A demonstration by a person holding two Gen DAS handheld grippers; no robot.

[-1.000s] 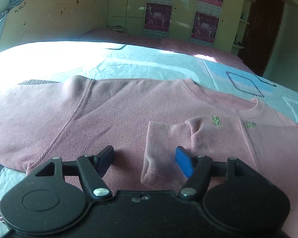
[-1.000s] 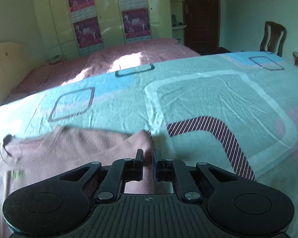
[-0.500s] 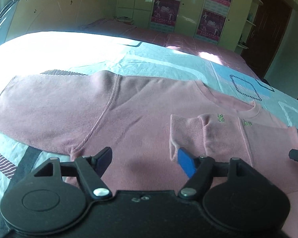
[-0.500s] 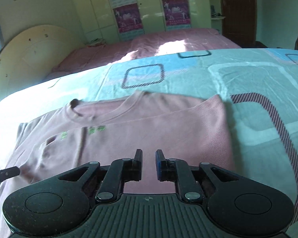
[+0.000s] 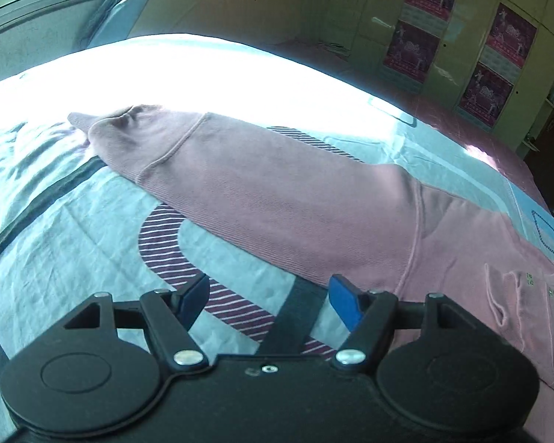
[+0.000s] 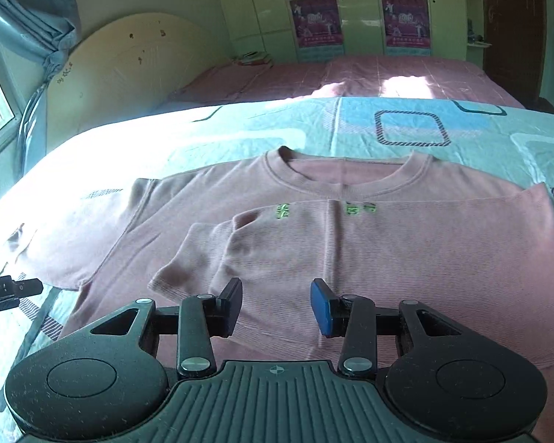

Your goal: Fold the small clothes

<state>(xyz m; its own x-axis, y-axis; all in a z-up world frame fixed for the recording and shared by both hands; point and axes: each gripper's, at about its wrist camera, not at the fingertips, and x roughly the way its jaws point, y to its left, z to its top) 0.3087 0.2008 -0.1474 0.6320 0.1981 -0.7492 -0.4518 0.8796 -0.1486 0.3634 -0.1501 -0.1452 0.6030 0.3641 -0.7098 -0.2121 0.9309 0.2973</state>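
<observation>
We see the pink sweater (image 6: 351, 243) flat on the bed (image 6: 240, 129), neckline away from us, one sleeve folded across its chest, the other sleeve out flat toward the window side. Right gripper (image 6: 276, 306) hovers over the sweater's near hem, jaws apart, nothing between them. Left gripper's tip (image 6: 11, 289) pokes in beside the sweater's outstretched sleeve.

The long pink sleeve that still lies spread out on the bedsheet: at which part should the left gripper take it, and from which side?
Probably at the ribbed cuff of the pink knitted sweater's outstretched sleeve. The open left gripper hovers over the bedsheet near the armpit, so it would travel forward along the sleeve and pinch the flat cuff from the end, one finger sliding under its edge.
</observation>
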